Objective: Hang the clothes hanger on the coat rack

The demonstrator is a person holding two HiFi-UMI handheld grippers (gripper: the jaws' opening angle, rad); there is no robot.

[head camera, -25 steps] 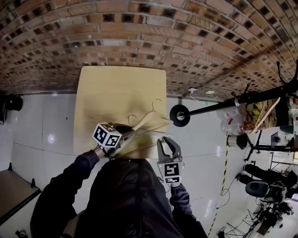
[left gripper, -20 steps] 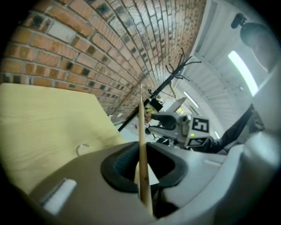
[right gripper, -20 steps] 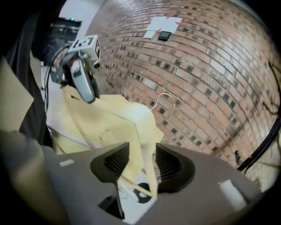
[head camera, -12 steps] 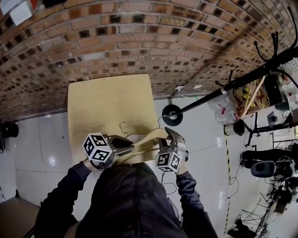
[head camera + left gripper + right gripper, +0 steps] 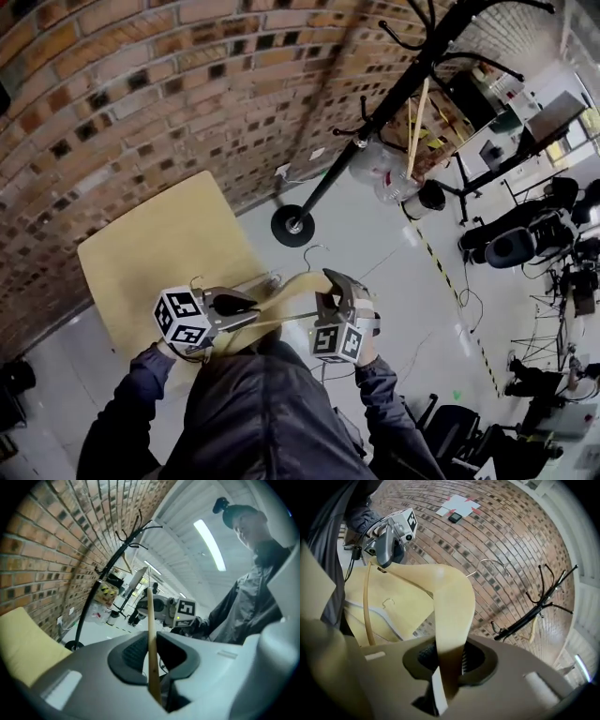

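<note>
A wooden clothes hanger (image 5: 286, 298) with a wire hook (image 5: 314, 251) is held in the air between both grippers, above the table's near edge. My left gripper (image 5: 246, 305) is shut on its left arm, whose thin edge runs between the jaws (image 5: 151, 634). My right gripper (image 5: 333, 281) has just been closing and is shut on the broad right arm (image 5: 451, 616). The black coat rack (image 5: 375, 122) stands beyond on the floor to the right, apart from the hanger, with its round base (image 5: 295, 225) near the table. It also shows as the coat rack (image 5: 534, 613).
A beige table (image 5: 150, 253) stands against the brick wall, with another hanger (image 5: 389, 603) lying on it. One more wooden hanger (image 5: 417, 117) hangs on the rack. Office chairs (image 5: 511, 248) and stands crowd the far right.
The right gripper came in from the right and shut on the hanger's right arm. Both grippers lifted the hanger off the table. The head view swung toward the coat rack.
</note>
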